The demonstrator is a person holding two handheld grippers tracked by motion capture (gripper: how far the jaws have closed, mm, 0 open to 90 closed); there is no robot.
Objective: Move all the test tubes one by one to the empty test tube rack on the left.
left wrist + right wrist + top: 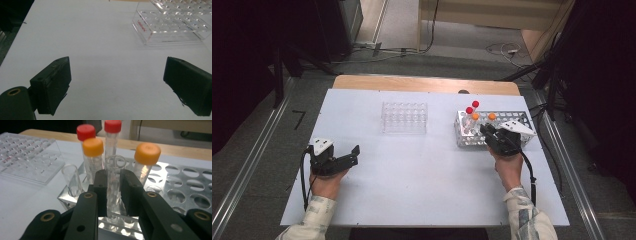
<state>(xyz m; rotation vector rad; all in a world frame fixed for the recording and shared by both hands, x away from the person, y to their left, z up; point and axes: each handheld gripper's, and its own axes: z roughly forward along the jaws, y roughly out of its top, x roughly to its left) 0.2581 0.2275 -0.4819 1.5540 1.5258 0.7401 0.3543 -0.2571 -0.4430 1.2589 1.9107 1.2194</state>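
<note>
A metal tube rack point(517, 116) point(190, 185) stands at the right of the table, holding tubes with red caps point(472, 107) point(85, 131) and orange caps point(492, 116) point(147, 153). My right gripper point(486, 131) point(114, 183) is at the rack's near left corner, shut on an uncapped clear tube point(114, 182) that stands upright in the rack. Another uncapped clear tube point(72, 180) stands just left of it. A clear plastic rack point(404, 117) point(172, 27) point(25, 155) with empty holes sits mid-table. My left gripper point(354, 153) point(117, 82) rests open at the near left, nothing between its jaws.
The white table top point(422, 175) is bordered by a wooden edge point(427, 83) at the far side. Cables point(507, 49) lie on the floor behind. Metal rails point(562, 150) run along both sides of the table.
</note>
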